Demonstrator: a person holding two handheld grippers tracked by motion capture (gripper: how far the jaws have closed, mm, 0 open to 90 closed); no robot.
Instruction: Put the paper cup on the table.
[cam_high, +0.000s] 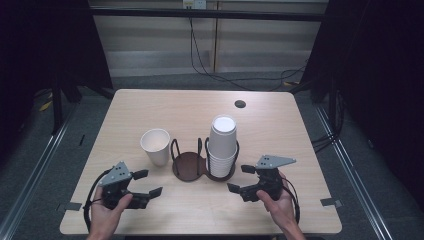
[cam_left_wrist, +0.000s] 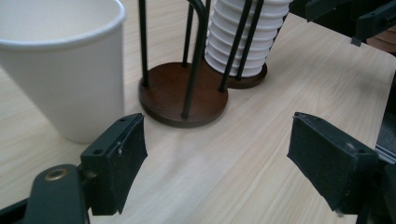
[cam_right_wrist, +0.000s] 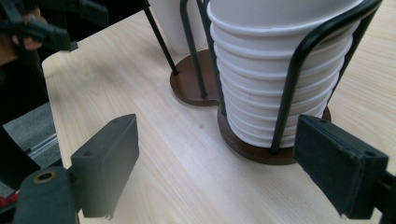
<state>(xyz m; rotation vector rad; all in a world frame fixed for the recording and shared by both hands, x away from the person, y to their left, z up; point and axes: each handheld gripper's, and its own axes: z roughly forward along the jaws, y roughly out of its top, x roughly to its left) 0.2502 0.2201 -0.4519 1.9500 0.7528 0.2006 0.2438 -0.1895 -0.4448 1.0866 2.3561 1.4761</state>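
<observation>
Paper cup (cam_high: 155, 145) — both grippers open, empty

White paper cup (cam_high: 156, 145), upright, empty, centre-left of frame, just left of holder (cam_high: 189, 165). Cup stack (cam_high: 222, 145) upside down in holder's right ring, centre.
</observation>
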